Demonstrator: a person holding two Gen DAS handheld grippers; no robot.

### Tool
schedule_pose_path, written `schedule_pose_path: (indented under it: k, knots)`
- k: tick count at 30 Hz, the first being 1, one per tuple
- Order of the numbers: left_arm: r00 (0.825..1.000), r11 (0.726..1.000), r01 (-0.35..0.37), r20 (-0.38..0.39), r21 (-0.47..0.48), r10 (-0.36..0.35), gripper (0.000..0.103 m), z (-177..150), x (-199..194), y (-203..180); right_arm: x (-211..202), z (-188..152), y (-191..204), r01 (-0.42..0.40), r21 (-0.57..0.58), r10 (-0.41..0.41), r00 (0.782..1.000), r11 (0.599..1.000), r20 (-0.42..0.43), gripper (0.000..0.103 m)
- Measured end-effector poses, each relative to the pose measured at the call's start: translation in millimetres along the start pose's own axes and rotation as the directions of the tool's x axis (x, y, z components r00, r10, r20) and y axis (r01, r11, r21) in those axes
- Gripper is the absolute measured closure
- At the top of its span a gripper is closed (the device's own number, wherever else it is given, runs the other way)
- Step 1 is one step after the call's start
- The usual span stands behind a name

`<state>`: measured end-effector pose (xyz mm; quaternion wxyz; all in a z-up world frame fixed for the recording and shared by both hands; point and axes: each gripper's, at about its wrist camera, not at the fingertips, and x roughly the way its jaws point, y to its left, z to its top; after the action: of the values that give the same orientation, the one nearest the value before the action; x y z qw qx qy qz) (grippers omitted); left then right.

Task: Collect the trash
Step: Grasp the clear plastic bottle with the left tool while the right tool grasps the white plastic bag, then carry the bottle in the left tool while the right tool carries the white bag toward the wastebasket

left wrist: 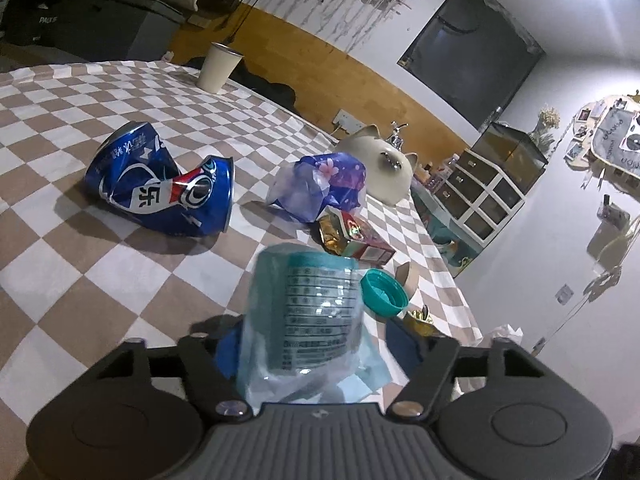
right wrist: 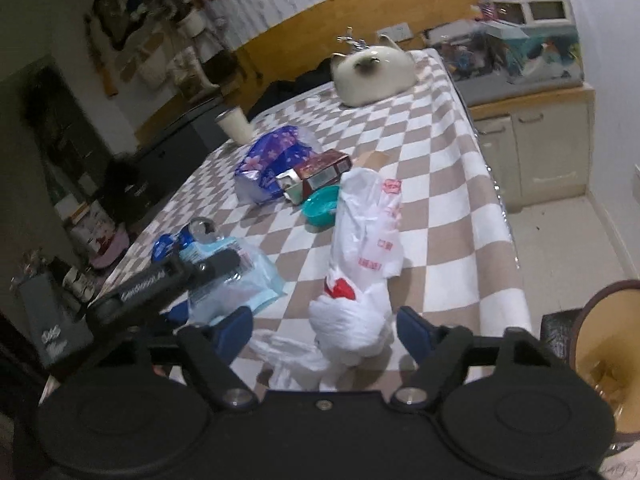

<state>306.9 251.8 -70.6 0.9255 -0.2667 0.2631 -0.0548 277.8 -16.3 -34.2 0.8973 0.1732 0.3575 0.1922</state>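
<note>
My L tongs [left wrist: 316,354] pinching teal wrapper [left wrist: 308,312]; R tongs [right wrist: 326,330] spread round white bag [right wrist: 360,264], pads not touching.

Crushed blue Pepsi can [left wrist: 160,184], lying on its side on the checked cloth. Purple flowered wrapper [left wrist: 320,184], crumpled, touching a red snack box [left wrist: 356,236] with torn foil. Teal lid [left wrist: 384,292], upturned. Clear teal-labelled wrapper [left wrist: 312,316], perhaps a bottle sleeve. White plastic bag [right wrist: 360,264], red print, bunched lengthwise.

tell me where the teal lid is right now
In the right wrist view the teal lid lies mid-table on the checkered cloth, between the red box and white plastic bag.
</note>
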Motion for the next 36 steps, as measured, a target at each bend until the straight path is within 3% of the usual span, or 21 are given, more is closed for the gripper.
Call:
schedule_pose_path:
  k: [2, 8, 10, 22, 36]
  knots:
    - [1.0, 1.0, -0.005, -0.008, 0.008, 0.005, 0.045, -1.1, 0.9, -1.4, 6.9, 0.7, 0.2, 0.018, 0.023, -0.018, 1.0, 1.0, -0.002, 0.031]
    - [1.0, 0.999, -0.014, -0.02, 0.046, 0.015, 0.051, -4.3, 1.6, -9.4, 25.0, -1.3, -2.1, 0.046, 0.068, -0.044, 0.998, 0.997, -0.035, 0.041]
    - [1.0, 0.998, -0.019, -0.022, 0.053, 0.02, 0.054, -5.6, 0.9, -12.2, 27.0, -0.6, -2.6, 0.055, 0.066, -0.053, 0.998, 0.996, -0.033, 0.054]
    - [0.996, 0.987, -0.088, 0.02, 0.135, 0.086, 0.06, -19.7, -27.9, -37.1, 8.3, -1.0, -3.5, 0.065, -0.023, -0.065, 0.998, 0.998, -0.016, 0.057]
    - [0.981, 0.942, -0.187, 0.104, 0.28, 0.163, 0.061, -48.7, -88.3, -80.8, -43.6, -9.7, -1.0, 0.116, -0.183, -0.107, 0.993, 0.976, 0.058, 0.057]
